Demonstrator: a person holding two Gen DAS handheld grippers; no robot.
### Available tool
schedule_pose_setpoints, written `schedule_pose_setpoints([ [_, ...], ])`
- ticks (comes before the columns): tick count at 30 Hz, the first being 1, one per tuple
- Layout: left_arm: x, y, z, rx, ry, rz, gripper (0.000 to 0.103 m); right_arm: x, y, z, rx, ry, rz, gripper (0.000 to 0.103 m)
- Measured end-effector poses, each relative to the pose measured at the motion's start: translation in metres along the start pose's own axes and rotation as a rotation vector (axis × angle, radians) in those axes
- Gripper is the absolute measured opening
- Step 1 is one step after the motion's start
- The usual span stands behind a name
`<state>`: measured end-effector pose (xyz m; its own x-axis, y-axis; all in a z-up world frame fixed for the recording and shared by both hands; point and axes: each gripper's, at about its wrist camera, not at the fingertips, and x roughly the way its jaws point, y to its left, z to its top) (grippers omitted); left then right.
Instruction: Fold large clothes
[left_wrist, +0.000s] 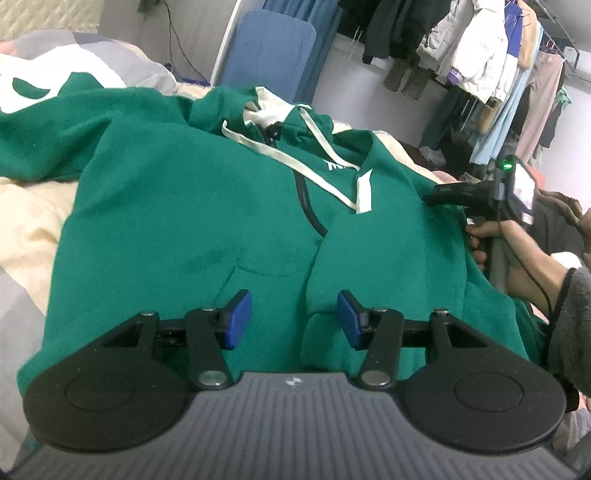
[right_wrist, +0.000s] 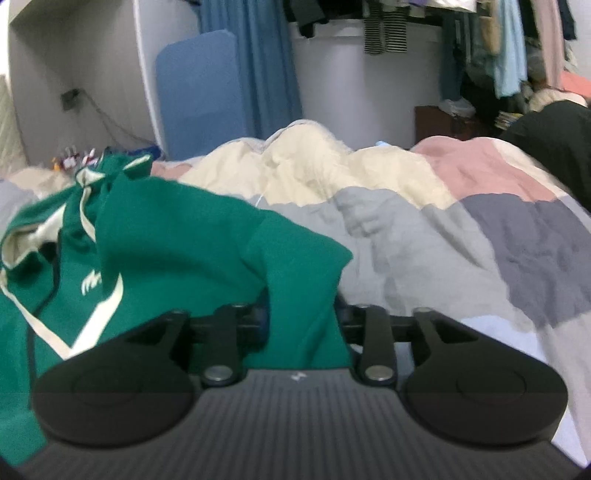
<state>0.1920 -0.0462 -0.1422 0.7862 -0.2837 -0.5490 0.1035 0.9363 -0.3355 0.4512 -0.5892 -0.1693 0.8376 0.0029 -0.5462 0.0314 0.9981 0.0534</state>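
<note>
Green hoodie lies front-up on a patchwork quilt, cream drawstrings trailing across its chest. Left gripper hovers over the hem; blue pads stand apart, nothing between them, kangaroo pocket just ahead of the fingertips. Right gripper has a thick fold of green sleeve fabric filling the gap between its fingers; pads hidden by cloth, so a firm pinch cannot be confirmed. Person's hand grips the right tool's handle. Hanging clothes well beyond.
</note>
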Motion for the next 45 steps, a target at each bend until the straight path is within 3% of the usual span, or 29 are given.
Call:
schedule_pose_setpoints([
  [1, -0.002, 0.0, 0.0, -0.001, -0.005, 0.006, 0.057, -0.007, -0.001, 0.001, 0.012, -0.004, 0.003, 0.059],
  [2, -0.004, 0.001, 0.001, -0.002, -0.013, 0.011, 0.057, -0.016, -0.002, 0.001, 0.021, -0.011, 0.014, 0.066],
  [13, -0.055, 0.0, 0.003, 0.011, -0.131, 0.088, 0.057, -0.151, 0.024, -0.002, 0.012, -0.071, 0.17, 0.066],
  [21, -0.095, -0.006, -0.006, 0.037, -0.197, 0.11, 0.057, -0.249, 0.079, -0.042, -0.061, -0.077, 0.325, 0.066],
  [25, -0.114, 0.006, -0.005, -0.012, -0.227, 0.138, 0.058, -0.281, 0.11, -0.07, -0.141, -0.075, 0.377, 0.066],
  [29, -0.118, 0.035, -0.001, -0.12, -0.234, 0.209, 0.068, -0.289, 0.125, -0.082, -0.17, -0.05, 0.407, 0.066],
  [36, -0.1, 0.106, 0.014, -0.317, -0.219, 0.359, 0.069, -0.271, 0.122, -0.09, -0.162, -0.031, 0.387, 0.066],
  [42, -0.082, 0.16, 0.047, -0.29, -0.229, 0.536, 0.073, -0.253, 0.122, -0.09, -0.129, -0.024, 0.4, 0.066],
  [45, -0.08, 0.197, 0.065, -0.347, -0.275, 0.62, 0.075, -0.246, 0.119, -0.088, -0.095, -0.035, 0.412, 0.085],
])
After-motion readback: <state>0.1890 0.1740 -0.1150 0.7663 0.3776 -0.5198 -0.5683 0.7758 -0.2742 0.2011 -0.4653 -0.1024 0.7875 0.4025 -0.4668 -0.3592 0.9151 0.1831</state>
